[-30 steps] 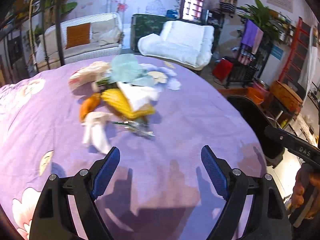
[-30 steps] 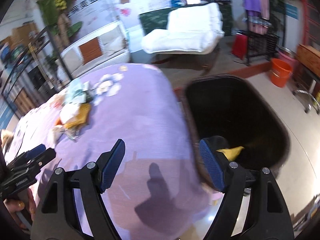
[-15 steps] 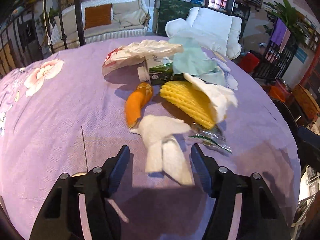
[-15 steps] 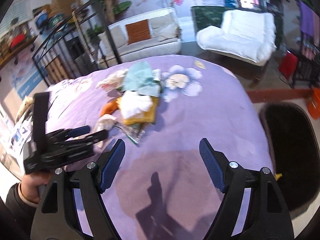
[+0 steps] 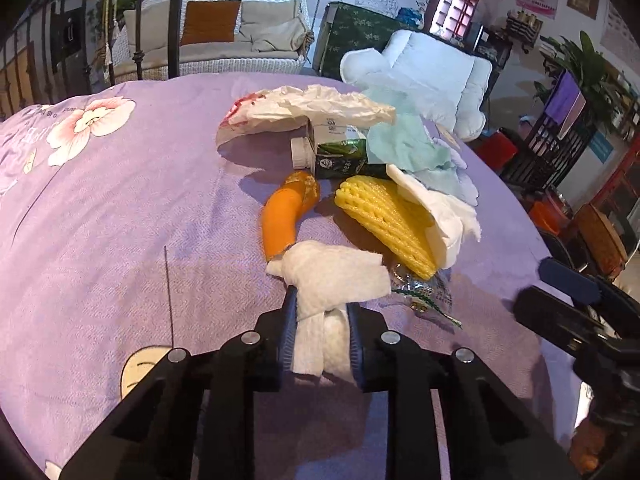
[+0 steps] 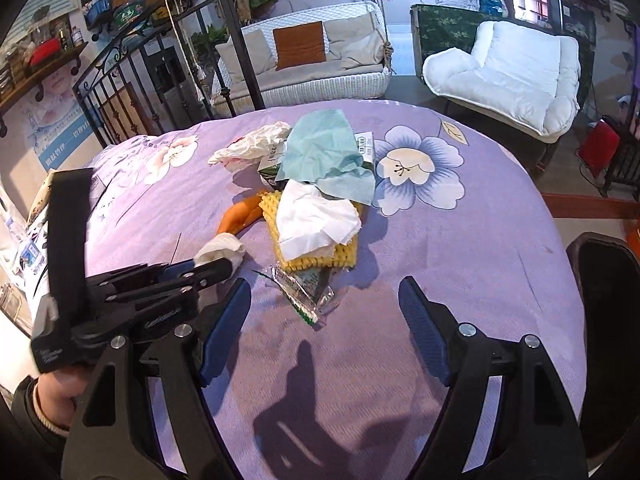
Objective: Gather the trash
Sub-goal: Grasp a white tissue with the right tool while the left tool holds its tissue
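A heap of trash lies on the purple flowered tablecloth (image 5: 120, 208). My left gripper (image 5: 322, 320) is shut on a crumpled white tissue (image 5: 332, 276), also seen in the right wrist view (image 6: 222, 250). Beyond it lie an orange peel (image 5: 286, 210), yellow foam netting (image 5: 384, 216), another white tissue (image 5: 444, 208), a green carton (image 5: 340, 156), a teal napkin (image 6: 324, 152), a white plastic bag (image 5: 304, 108) and a clear wrapper (image 6: 304, 292). My right gripper (image 6: 324, 312) is open and empty, above the cloth just short of the wrapper.
A black trash bin (image 6: 604, 320) stands by the table's right edge. A white wicker sofa (image 6: 312, 64) and a white armchair (image 6: 516, 80) stand behind the table. A black iron railing (image 6: 132, 92) is at the left.
My left gripper moved forward and closed on the white tissue. My right gripper swung from over the bin back to the table, facing the trash heap.
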`<state>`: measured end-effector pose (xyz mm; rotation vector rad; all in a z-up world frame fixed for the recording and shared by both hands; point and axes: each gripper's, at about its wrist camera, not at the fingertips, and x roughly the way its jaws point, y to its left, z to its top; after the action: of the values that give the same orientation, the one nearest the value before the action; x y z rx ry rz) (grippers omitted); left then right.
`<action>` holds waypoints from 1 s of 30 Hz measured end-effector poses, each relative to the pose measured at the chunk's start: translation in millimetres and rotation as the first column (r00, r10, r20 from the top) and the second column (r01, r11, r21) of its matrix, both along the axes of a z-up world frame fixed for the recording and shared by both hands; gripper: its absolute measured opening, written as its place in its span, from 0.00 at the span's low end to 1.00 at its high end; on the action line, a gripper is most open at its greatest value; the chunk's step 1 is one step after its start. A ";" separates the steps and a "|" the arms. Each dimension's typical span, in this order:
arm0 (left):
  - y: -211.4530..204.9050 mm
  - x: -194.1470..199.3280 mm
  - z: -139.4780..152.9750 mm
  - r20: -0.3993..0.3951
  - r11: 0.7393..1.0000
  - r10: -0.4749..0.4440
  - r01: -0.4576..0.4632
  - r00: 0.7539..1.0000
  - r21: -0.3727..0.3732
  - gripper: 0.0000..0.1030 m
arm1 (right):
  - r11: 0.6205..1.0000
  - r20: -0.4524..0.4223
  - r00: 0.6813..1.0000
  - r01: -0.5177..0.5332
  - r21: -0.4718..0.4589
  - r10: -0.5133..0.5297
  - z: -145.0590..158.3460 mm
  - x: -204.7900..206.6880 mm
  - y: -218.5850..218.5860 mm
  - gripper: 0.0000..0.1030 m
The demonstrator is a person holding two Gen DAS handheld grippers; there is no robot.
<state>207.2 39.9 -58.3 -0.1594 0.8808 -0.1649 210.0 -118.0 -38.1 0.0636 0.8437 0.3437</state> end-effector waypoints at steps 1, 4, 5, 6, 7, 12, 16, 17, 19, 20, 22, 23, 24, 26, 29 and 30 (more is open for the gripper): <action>1.9 -4.6 2.6 0.009 1.000 0.008 -0.008 1.000 -0.008 0.22 | 1.000 -0.005 1.000 -0.002 -0.004 0.002 -1.3 3.7 2.5 0.74; 5.7 -18.3 9.0 0.037 0.999 0.030 -0.030 0.999 -0.014 0.22 | 1.000 -0.015 1.000 -0.014 -0.013 0.014 -4.2 16.9 13.0 0.72; 5.6 -21.5 10.9 0.044 0.999 0.034 -0.034 0.998 -0.010 0.22 | 1.000 -0.019 1.000 -0.019 -0.017 0.019 -5.8 22.8 17.7 0.71; 6.6 -25.8 11.9 0.050 0.999 0.038 -0.037 0.998 -0.009 0.22 | 1.000 -0.021 1.000 -0.021 -0.020 0.021 -7.3 28.0 20.9 0.68; 8.0 -29.3 12.4 0.053 0.999 0.042 -0.041 0.998 -0.016 0.22 | 0.999 -0.023 1.000 -0.022 -0.024 0.021 -8.5 33.1 23.7 0.66; 10.6 -37.6 13.8 0.055 0.999 0.042 -0.040 0.998 -0.035 0.22 | 0.998 -0.037 0.999 -0.005 -0.057 0.003 -18.8 57.9 33.1 0.51; 10.6 -41.9 14.8 0.068 0.999 0.042 -0.039 0.997 -0.034 0.22 | 1.000 -0.064 0.998 0.009 -0.030 -0.010 -24.2 60.3 28.5 0.19; 10.5 -42.8 15.1 0.068 0.999 0.040 -0.038 0.997 -0.035 0.22 | 1.000 -0.054 0.998 0.011 -0.025 -0.013 -22.7 56.8 26.7 0.16; 9.4 -46.6 15.4 0.070 0.998 0.035 -0.032 0.997 -0.045 0.22 | 1.000 -0.037 0.999 0.012 -0.027 -0.013 -19.6 49.5 23.8 0.09; 8.6 -48.7 15.3 0.073 0.998 0.029 -0.025 0.997 -0.051 0.22 | 1.000 -0.029 1.000 0.009 -0.023 -0.010 -17.6 44.7 21.9 0.08; 8.1 -54.4 16.7 0.090 0.997 0.015 -0.007 0.996 -0.080 0.22 | 1.000 -0.019 1.000 0.003 -0.019 -0.004 -15.3 36.4 19.0 0.05; 7.7 -57.6 18.1 0.103 0.996 0.011 -0.002 0.995 -0.087 0.22 | 1.000 -0.011 1.000 0.001 -0.019 -0.001 -13.7 31.2 17.4 0.05; 6.2 -60.0 19.1 0.110 0.996 0.009 0.000 0.994 -0.084 0.22 | 1.000 -0.003 1.000 0.000 -0.018 0.000 -12.5 26.7 15.6 0.04; 2.8 -63.6 21.5 0.118 0.996 -0.002 0.012 0.993 -0.083 0.22 | 1.000 0.007 1.000 0.003 -0.008 -0.003 -10.0 17.1 10.8 0.04; -2.5 -67.8 25.5 0.133 0.995 -0.018 0.030 0.991 -0.093 0.22 | 1.000 0.013 1.000 0.017 0.023 -0.017 -7.1 5.0 1.1 0.04; -4.2 -69.2 26.6 0.138 0.995 -0.022 0.035 0.990 -0.095 0.22 | 0.999 0.016 1.000 0.024 0.033 -0.024 -5.3 0.9 -3.2 0.04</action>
<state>138.0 35.7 -31.7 -0.2236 0.7386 -0.2427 210.8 -121.2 -43.5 0.1014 0.8200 0.3351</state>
